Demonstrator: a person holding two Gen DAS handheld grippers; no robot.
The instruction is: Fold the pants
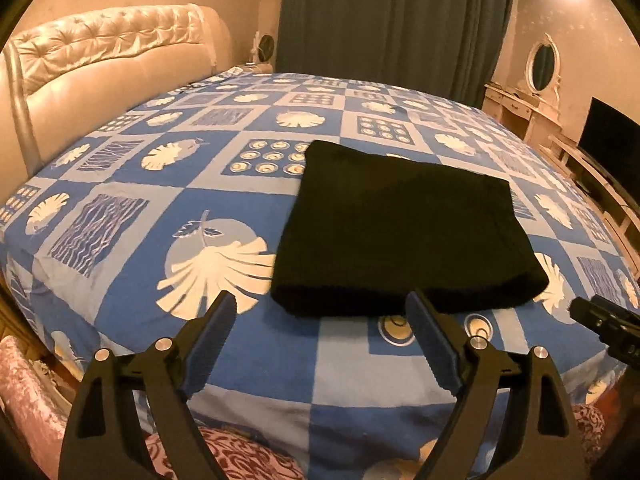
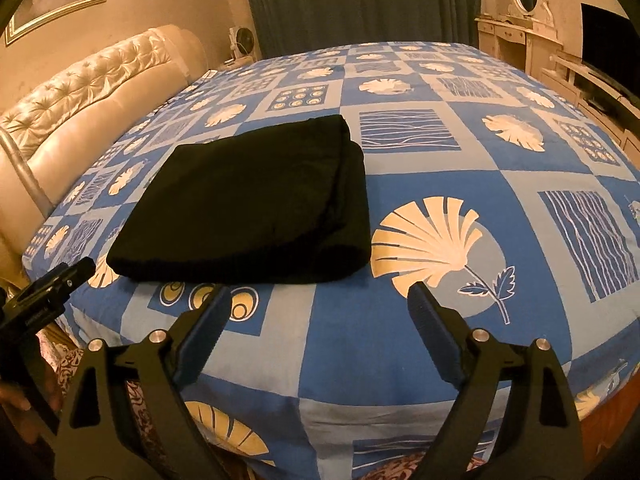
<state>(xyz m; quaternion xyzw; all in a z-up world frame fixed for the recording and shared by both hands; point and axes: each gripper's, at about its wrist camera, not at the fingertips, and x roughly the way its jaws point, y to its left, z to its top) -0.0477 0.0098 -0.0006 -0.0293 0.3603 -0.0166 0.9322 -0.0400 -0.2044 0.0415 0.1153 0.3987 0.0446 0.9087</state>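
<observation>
The black pants (image 1: 404,232) lie folded into a flat, thick rectangle on the blue patterned bedsheet (image 1: 132,312). My left gripper (image 1: 320,296) hovers just in front of the bundle's near edge, open, with nothing between its fingers. In the right wrist view the pants (image 2: 248,204) sit to the left of centre, and my right gripper (image 2: 319,290) stands open and empty over the bedsheet (image 2: 360,344) beside the bundle's near right corner. Each gripper shows in the other's view: the right gripper (image 1: 604,320) at the right edge, the left gripper (image 2: 48,292) at the left edge.
A padded cream headboard (image 1: 100,64) runs along the left. Dark curtains (image 1: 392,20) hang behind the bed. A dressing table with an oval mirror (image 1: 540,64) and a dark screen (image 1: 612,140) stand at the right. Patterned cloth (image 1: 224,456) lies below the bed's near edge.
</observation>
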